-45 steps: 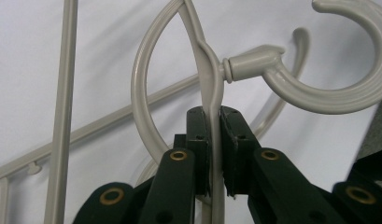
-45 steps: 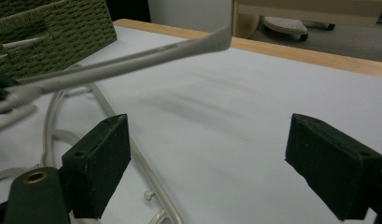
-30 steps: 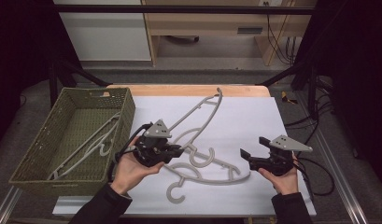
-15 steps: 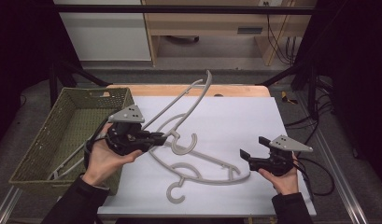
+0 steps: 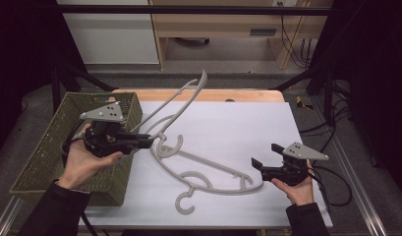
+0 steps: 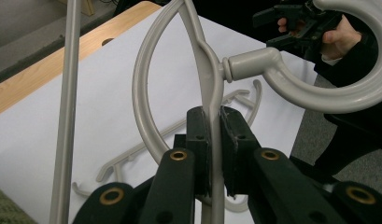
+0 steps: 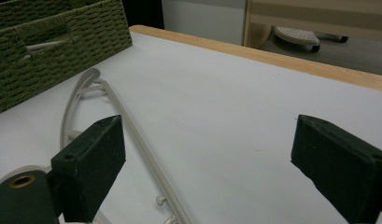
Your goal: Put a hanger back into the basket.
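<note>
A grey plastic hanger (image 5: 204,78) hangs lifted over the table's left part, one arm pointing up and back, its hook (image 6: 319,91) curling low. My left gripper (image 5: 147,142) (image 6: 214,123) is shut on that hanger's neck just below the hook, beside the green woven basket (image 5: 56,128). A second grey hanger (image 5: 208,166) (image 7: 128,126) lies flat on the white table (image 5: 228,123), seen also behind the jaws in the left gripper view (image 6: 132,154). My right gripper (image 5: 257,164) (image 7: 214,168) rests low at the front right, open, nothing between its pads, just off that hanger's right end.
The basket (image 7: 53,46) stands at the table's left edge, and a hand holds my left gripper over its near right corner. A wooden strip (image 5: 238,96) runs along the table's far edge. Cables (image 5: 331,172) trail off to the right.
My left gripper has carried the hanger up and to the left, from the table's middle to the basket's side. The right gripper and the lying hanger have stayed put.
</note>
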Demonstrator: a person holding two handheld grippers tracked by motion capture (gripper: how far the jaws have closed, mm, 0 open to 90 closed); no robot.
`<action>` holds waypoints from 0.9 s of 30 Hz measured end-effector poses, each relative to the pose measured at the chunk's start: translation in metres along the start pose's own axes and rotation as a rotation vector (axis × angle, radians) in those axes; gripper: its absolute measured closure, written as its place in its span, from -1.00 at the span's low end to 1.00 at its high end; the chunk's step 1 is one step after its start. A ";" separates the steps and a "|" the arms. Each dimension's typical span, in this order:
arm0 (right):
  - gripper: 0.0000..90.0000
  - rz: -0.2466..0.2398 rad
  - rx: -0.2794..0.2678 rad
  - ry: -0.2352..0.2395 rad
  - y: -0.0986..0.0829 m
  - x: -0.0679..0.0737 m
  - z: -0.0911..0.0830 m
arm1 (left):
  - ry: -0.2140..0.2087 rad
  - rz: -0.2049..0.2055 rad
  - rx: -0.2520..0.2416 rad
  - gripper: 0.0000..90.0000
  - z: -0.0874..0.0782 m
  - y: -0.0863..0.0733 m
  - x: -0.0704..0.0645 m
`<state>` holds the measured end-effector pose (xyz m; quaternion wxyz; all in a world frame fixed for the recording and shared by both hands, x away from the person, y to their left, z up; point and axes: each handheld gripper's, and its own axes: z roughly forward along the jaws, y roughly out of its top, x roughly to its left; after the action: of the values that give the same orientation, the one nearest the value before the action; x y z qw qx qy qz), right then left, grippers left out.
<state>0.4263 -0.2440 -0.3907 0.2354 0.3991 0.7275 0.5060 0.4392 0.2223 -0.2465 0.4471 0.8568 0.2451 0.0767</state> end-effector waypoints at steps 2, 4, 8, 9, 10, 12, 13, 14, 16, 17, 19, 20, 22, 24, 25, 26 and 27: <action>-0.80 -0.002 0.001 0.005 0.000 0.001 0.000 | 0.002 0.000 0.001 0.84 -0.002 -0.001 0.002; -0.81 -0.005 0.001 0.009 0.000 0.002 0.000 | 0.014 -0.005 0.003 0.84 -0.012 -0.005 0.009; -0.82 -0.011 0.004 0.013 0.000 0.003 0.001 | 0.019 -0.018 -0.008 0.84 -0.027 -0.012 0.022; -0.82 -0.010 0.006 0.013 0.000 0.003 0.001 | 0.023 -0.018 -0.009 0.84 -0.029 -0.013 0.024; -0.82 -0.013 0.008 0.014 0.000 0.003 0.001 | 0.028 -0.023 -0.009 0.84 -0.033 -0.016 0.029; -0.82 -0.012 0.008 0.012 0.000 0.003 0.002 | 0.036 -0.030 -0.012 0.84 -0.040 -0.020 0.036; -0.82 -0.011 0.009 0.012 0.000 0.003 0.002 | 0.037 -0.040 -0.014 0.84 -0.043 -0.023 0.039; -0.82 -0.011 0.010 0.012 0.000 0.003 0.003 | 0.044 -0.044 -0.018 0.84 -0.046 -0.025 0.043; -0.83 -0.011 0.014 0.010 0.000 0.003 0.003 | 0.062 -0.065 -0.028 0.84 -0.052 -0.031 0.051; -0.83 -0.013 0.016 0.012 -0.001 0.004 0.003 | 0.068 -0.075 -0.030 0.84 -0.054 -0.033 0.054; -0.83 -0.017 0.017 0.016 -0.001 0.004 0.003 | 0.083 -0.093 -0.025 0.84 -0.060 -0.040 0.063; -0.83 -0.018 0.018 0.016 -0.001 0.004 0.003 | 0.083 -0.093 -0.025 0.84 -0.060 -0.040 0.063; -0.83 -0.019 0.018 0.014 -0.001 0.004 0.003 | 0.097 -0.116 -0.021 0.84 -0.067 -0.050 0.076; -0.82 -0.021 0.019 0.013 -0.001 0.004 0.003 | 0.101 -0.123 -0.020 0.84 -0.069 -0.053 0.080; -0.82 -0.020 0.015 0.014 -0.001 0.004 0.003 | 0.106 -0.143 -0.020 0.84 -0.071 -0.061 0.087; -0.82 -0.020 0.017 0.014 -0.001 0.004 0.003 | 0.105 -0.154 -0.015 0.84 -0.071 -0.064 0.090; -0.82 -0.021 0.018 0.013 -0.001 0.004 0.003 | 0.109 -0.159 -0.010 0.84 -0.071 -0.067 0.092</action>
<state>0.4255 -0.2390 -0.3925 0.2324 0.3901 0.7378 0.4995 0.4709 0.3515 -0.2664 0.4421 0.8269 0.3359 0.0887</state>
